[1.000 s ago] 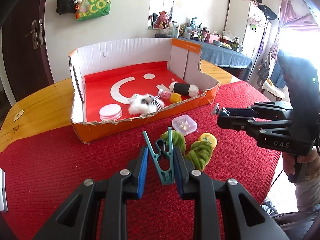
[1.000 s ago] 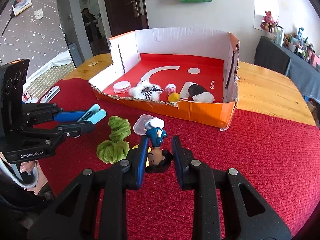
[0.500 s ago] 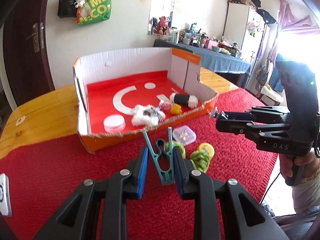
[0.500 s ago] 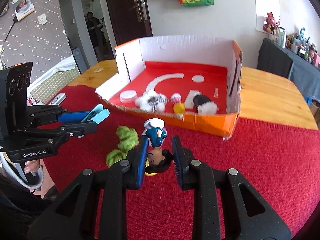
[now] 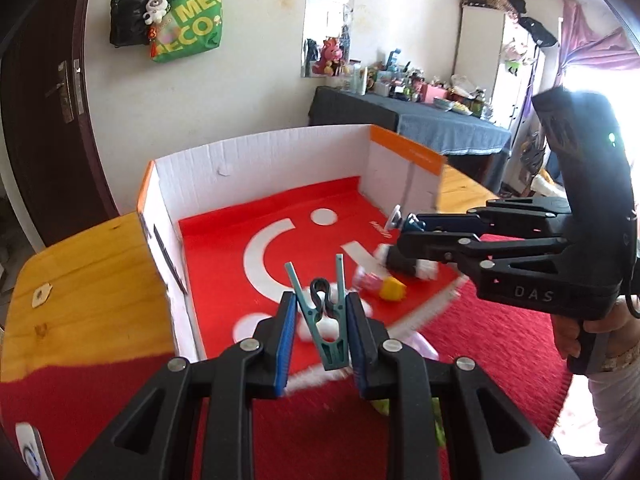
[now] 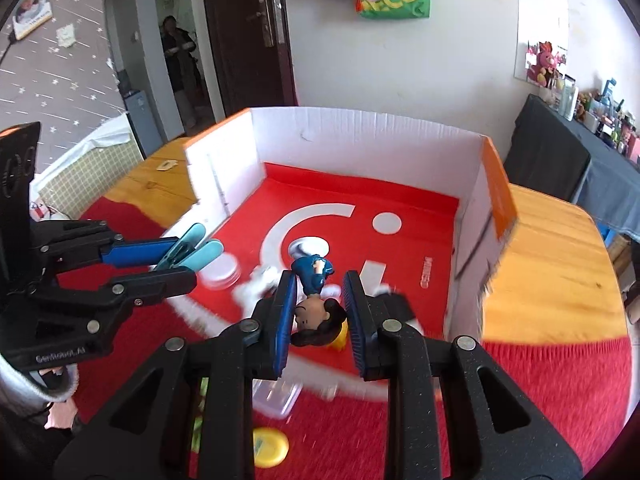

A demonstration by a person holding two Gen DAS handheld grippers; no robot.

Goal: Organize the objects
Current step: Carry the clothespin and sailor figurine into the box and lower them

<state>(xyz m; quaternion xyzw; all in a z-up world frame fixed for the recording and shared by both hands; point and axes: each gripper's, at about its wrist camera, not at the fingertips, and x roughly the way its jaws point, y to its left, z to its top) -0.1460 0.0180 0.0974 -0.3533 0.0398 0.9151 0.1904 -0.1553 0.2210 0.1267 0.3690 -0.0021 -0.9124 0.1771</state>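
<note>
Both grippers have come forward over the cardboard box [image 5: 256, 160] at frame centre. Left gripper [image 5: 322, 330] clamps a teal clothespin [image 5: 325, 320]; right gripper [image 6: 318, 312] clamps a toy figurine [image 6: 314, 296].

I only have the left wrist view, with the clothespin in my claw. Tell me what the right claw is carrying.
Observer: The right claw is shut on a small figurine. It has a blue outfit and dark hair, and its head points back toward the claw.
Operator: Report what lies on the cloth beneath that claw.
Observer: A clear plastic box sits on the red cloth, just outside the cardboard box.
Operator: List anything else near it.
Observer: A yellow disc lies on the cloth, closer to the camera than the plastic box.
</note>
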